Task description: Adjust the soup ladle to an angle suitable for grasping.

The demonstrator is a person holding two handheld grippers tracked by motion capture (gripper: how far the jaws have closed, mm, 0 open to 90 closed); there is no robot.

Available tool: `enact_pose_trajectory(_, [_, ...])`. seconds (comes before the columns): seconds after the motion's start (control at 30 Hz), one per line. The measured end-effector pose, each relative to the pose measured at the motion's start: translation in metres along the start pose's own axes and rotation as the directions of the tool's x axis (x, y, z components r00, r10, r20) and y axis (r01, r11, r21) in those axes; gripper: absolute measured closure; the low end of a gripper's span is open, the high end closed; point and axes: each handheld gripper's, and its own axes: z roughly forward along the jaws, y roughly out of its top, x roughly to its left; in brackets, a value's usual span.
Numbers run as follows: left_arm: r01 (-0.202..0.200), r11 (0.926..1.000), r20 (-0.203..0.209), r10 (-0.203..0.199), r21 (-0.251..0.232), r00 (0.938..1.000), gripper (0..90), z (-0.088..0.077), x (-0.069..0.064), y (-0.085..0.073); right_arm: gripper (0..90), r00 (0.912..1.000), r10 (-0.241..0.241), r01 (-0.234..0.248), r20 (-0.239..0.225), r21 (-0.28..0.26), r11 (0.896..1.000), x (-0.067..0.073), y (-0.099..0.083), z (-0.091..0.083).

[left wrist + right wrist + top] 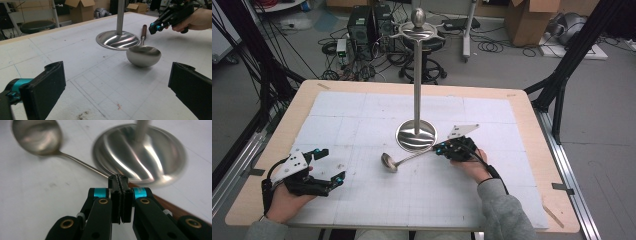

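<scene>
table (532, 150): wood top under a white gridded mat, everything I work with sits on it.
stand (417, 75): tall steel pole on a round dish base (140, 157), hook arms and a knob up top, middle of the mat. Looks like the place the ladle should hang, my guess.
ladle (399, 160): lies flat on the mat just in front of the base, bowl (143, 56) toward my left, thin shaft running right to a brown wooden handle (175, 208) beside the base rim.
right gripper (445, 148): jaws pressed together, nothing pinched. In the right gripper view the tips sit over the shaft where it meets the handle, handle passing under the jaws. Cannot tell if they touch it.
left gripper (331, 168): jaws spread wide, empty, parked near the left front of the mat, well apart from the ladle, aimed at the bowl.
step in hand: probably lining up my right gripper to take the ladle by the handle.
doing it well: spread the jaws first, straddle the wooden part rather than the thin shaft, come down square, pinch firmly so the bowl doesn't swing.
in the way: base rim is just beside the grip spot, easy to knock; pole close behind.
around: floor beyond holds cables, a stool, boxes, black frame legs, none near.
</scene>
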Motion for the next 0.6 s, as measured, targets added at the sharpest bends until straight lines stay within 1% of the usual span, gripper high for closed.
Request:
enact_pose_trajectory(0.07, [0.002,1.0,-0.004,-0.002,-0.004,1.0,1.7,-0.001,0.001,0.0,89.7,0.9993,-0.012,0.012,-0.036,0.0,1.0,0.009,0.007,0.012])
enact_pose_trajectory(0.13, [0.01,0.9999,-0.008,-0.01,-0.001,0.9999,1.7,-0.001,0.001,-0.001,89.7,0.9978,-0.029,0.03,-0.06,0.012,0.999,0.018,0.013,0.022])
enact_pose_trajectory(0.17, [0.013,0.9999,-0.009,-0.013,-0.002,0.9999,1.7,-0.001,0.001,-0.001,89.7,0.9957,-0.039,0.041,-0.083,0.015,0.999,0.021,0.016,0.027])
enact_pose_trajectory(0.23, [0.008,1.0,-0.007,-0.008,0.002,0.9999,1.7,-0.002,0.002,-0.001,89.7,0.9959,-0.032,0.032,-0.085,0.007,0.999,0.026,0.02,0.034])
enact_pose_trajectory(0.3, [0.009,1.0,-0.007,-0.009,0.0,0.9999,1.7,-0.002,0.001,-0.001,89.7,0.9963,-0.024,0.025,-0.083,0.008,1.0,0.029,0.022,0.038])
enact_pose_trajectory(0.33, [0.011,0.9999,-0.005,-0.011,0.002,0.9999,1.7,-0.001,0.001,-0.001,89.7,0.9963,-0.027,0.027,-0.081,0.006,1.0,0.029,0.023,0.039])
enact_pose_trajectory(0.4, [0.012,0.9999,-0.006,-0.012,0.004,0.9999,1.7,-0.001,0.001,-0.002,89.7,0.9969,-0.017,0.018,-0.077,0.009,1.0,0.03,0.024,0.041])
enact_pose_trajectory(0.43, [0.013,0.9999,-0.006,-0.013,0.007,0.9999,1.7,-0.001,0.001,-0.002,89.7,0.9972,-0.023,0.023,-0.071,0.003,1.0,0.03,0.025,0.042])
enact_pose_trajectory(0.5, [0.01,0.9999,-0.006,-0.01,0.009,0.9999,1.7,-0.001,0.001,-0.002,89.7,0.9973,-0.011,0.011,-0.073,0.004,1.0,0.03,0.026,0.044])
enact_pose_trajectory(0.53, [0.009,0.9999,-0.006,-0.009,0.01,0.9999,1.7,-0.001,0.001,-0.002,89.7,0.9972,-0.018,0.019,-0.073,0.005,1.0,0.03,0.026,0.045])
enact_pose_trajectory(0.6, [0.015,0.9999,-0.008,-0.015,0.008,0.9999,1.7,-0.002,0.001,-0.002,89.7,0.9972,-0.014,0.015,-0.074,0.008,1.0,0.031,0.027,0.05])
